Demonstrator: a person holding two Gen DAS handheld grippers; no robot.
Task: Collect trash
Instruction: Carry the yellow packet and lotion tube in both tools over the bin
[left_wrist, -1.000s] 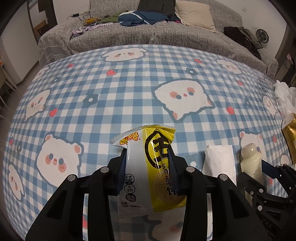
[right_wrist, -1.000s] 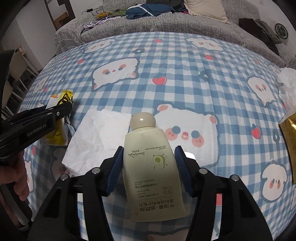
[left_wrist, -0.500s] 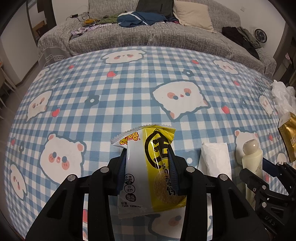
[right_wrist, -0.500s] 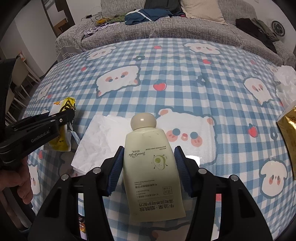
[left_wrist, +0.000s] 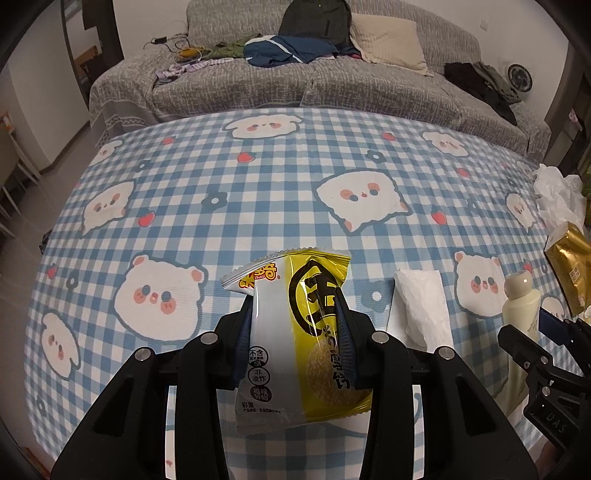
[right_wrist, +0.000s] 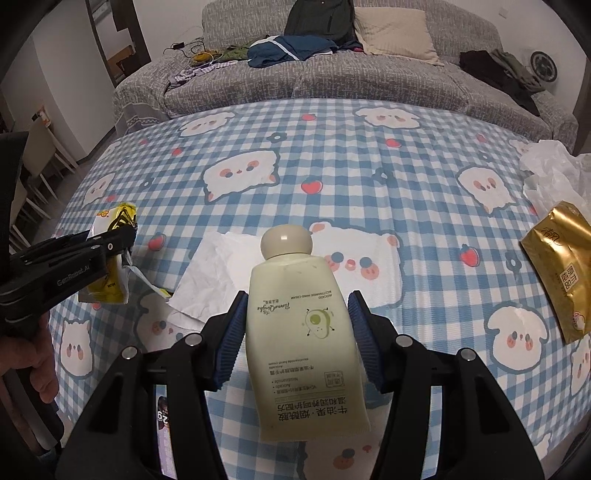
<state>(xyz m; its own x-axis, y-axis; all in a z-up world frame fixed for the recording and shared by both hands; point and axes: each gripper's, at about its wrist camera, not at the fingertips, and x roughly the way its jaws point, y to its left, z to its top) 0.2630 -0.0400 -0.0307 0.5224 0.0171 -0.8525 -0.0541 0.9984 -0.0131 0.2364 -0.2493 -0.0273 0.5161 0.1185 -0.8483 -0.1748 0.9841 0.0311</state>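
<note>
My left gripper (left_wrist: 295, 325) is shut on a yellow and white snack wrapper (left_wrist: 295, 332), held above the checked blue tablecloth (left_wrist: 258, 192). The same wrapper (right_wrist: 110, 258) and the left gripper (right_wrist: 118, 236) show at the left of the right wrist view. My right gripper (right_wrist: 297, 325) is shut on a pale green hand cream tube (right_wrist: 299, 325), cap pointing away, lifted off the cloth; the tube (left_wrist: 522, 306) also appears at the right edge of the left wrist view. A white tissue (right_wrist: 218, 273) lies flat on the cloth between the two grippers.
A gold tissue pack (right_wrist: 561, 258) and crumpled white plastic (right_wrist: 550, 162) lie at the table's right edge. A grey sofa (left_wrist: 295, 85) strewn with clothes and a cushion stands behind the table. A hand (right_wrist: 26, 354) holds the left gripper's handle.
Both grippers have risen with their loads, and the table looks farther below. The tube has come clear of the cloth; the grips look unchanged.
</note>
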